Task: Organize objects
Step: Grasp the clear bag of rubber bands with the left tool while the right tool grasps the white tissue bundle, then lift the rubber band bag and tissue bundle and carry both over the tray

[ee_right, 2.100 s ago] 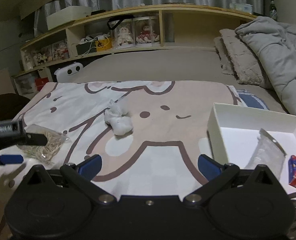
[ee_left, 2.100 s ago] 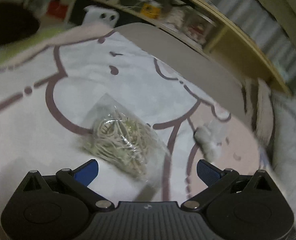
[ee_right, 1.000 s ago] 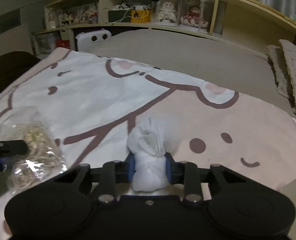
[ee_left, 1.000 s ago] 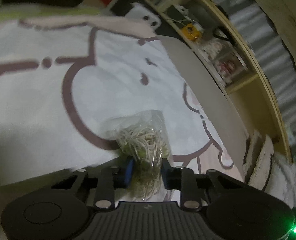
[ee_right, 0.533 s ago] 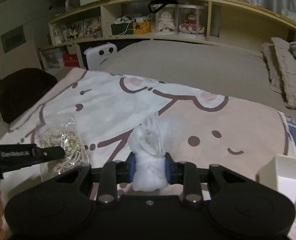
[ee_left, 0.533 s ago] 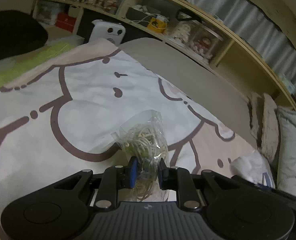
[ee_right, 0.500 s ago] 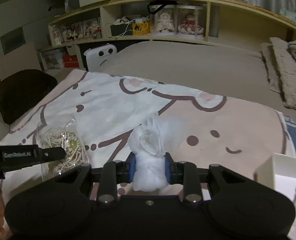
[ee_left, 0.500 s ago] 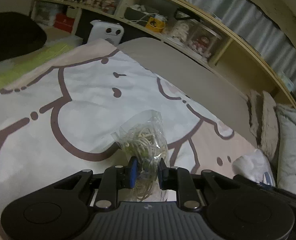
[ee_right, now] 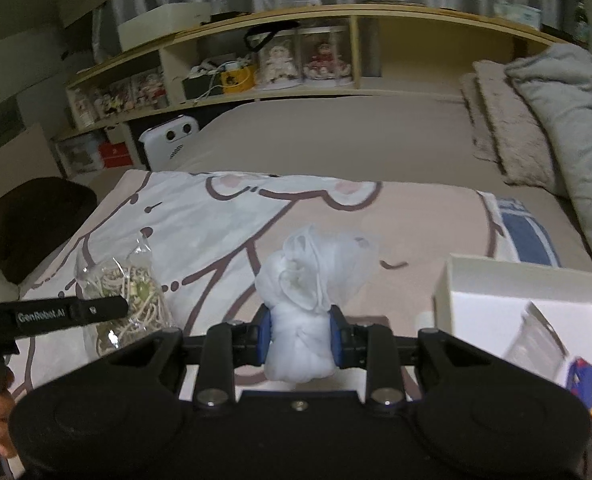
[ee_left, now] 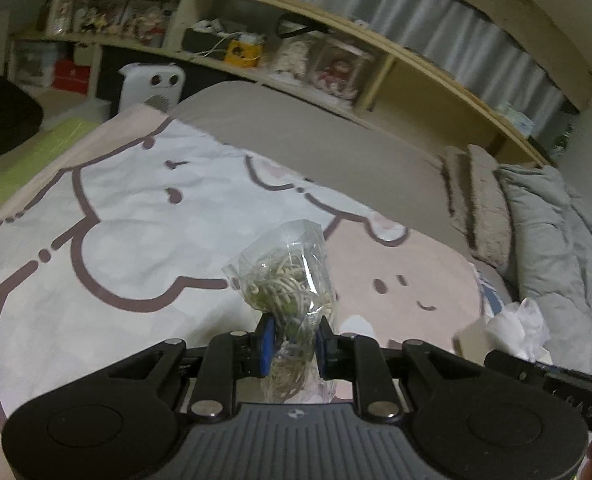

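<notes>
Jaws of the left gripper [ee_left: 291, 344] pinch a clear bag [ee_left: 287, 280] of rubber bands, held above the bed [ee_left: 115, 208]. Right gripper [ee_right: 299, 338] clamps a white bundle [ee_right: 308, 300], also lifted. White box [ee_right: 476, 280] lies near right; shelf [ee_right: 336, 16] far behind.

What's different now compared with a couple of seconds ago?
Both grippers have closed on something and lifted it off the blanket. The left gripper, open before, now pinches the bag of rubber bands. The right gripper, also open before, now clamps the white plastic bundle. The white box keeps its clear packet and colourful little box.
</notes>
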A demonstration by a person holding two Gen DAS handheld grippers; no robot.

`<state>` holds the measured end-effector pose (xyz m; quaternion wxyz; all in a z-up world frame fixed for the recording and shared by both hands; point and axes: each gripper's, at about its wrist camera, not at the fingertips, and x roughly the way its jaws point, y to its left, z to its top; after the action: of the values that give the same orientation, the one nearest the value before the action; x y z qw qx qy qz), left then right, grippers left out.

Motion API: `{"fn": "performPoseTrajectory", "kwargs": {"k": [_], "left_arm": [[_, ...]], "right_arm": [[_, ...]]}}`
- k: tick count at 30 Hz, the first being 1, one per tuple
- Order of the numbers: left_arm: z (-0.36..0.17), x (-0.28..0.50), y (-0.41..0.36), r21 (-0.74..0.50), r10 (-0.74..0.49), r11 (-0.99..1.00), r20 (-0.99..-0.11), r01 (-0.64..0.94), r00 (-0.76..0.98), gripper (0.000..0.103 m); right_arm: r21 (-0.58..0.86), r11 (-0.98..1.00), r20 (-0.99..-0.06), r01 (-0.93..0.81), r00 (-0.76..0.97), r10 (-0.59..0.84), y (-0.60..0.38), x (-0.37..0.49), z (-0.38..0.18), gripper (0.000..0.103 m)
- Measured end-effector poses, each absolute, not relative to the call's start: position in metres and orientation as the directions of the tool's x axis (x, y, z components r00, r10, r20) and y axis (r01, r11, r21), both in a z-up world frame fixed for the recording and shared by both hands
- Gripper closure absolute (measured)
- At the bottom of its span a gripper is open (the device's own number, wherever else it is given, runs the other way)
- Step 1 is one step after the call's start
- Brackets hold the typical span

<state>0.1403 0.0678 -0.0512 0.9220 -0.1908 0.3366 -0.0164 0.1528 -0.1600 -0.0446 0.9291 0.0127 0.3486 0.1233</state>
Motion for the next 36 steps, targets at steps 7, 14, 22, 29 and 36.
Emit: {"fn": "performPoseTrajectory", "kwargs": {"k": [7,14,22,29,36], "left_arm": [[-0.037,0.127,0.049,-0.364,-0.215,0.931,-0.584,-0.016,0.783,0.082],[-0.025,0.118,0.02,-0.326,-0.261,0.942,-0.563,0.079,0.784,0.082],[-0.009,0.113,-0.012,-0.289,-0.316,0.94,-0.539,0.181,0.781,0.082],[0.012,0.126,-0.05,-0.3,-0.373,0.921,-0.502,0.248,0.78,0.082],[0.036,0.145,-0.105,-0.309,-0.451,0.889,-0.467,0.337,0.761,0.082]], "right_arm": [[0.115,0.974,-0.64,-0.196,0.735,0.224,-0.182,0.13,-0.04,0.073],[0.15,0.975,-0.615,-0.161,0.757,0.22,-0.207,0.111,-0.038,0.073],[0.229,0.969,-0.591,-0.098,0.777,0.218,-0.249,0.106,-0.039,0.073],[0.301,0.954,-0.577,-0.002,0.795,0.184,-0.301,0.107,-0.04,0.073],[0.382,0.922,-0.575,0.065,0.798,0.182,-0.341,0.111,-0.048,0.073]]}}
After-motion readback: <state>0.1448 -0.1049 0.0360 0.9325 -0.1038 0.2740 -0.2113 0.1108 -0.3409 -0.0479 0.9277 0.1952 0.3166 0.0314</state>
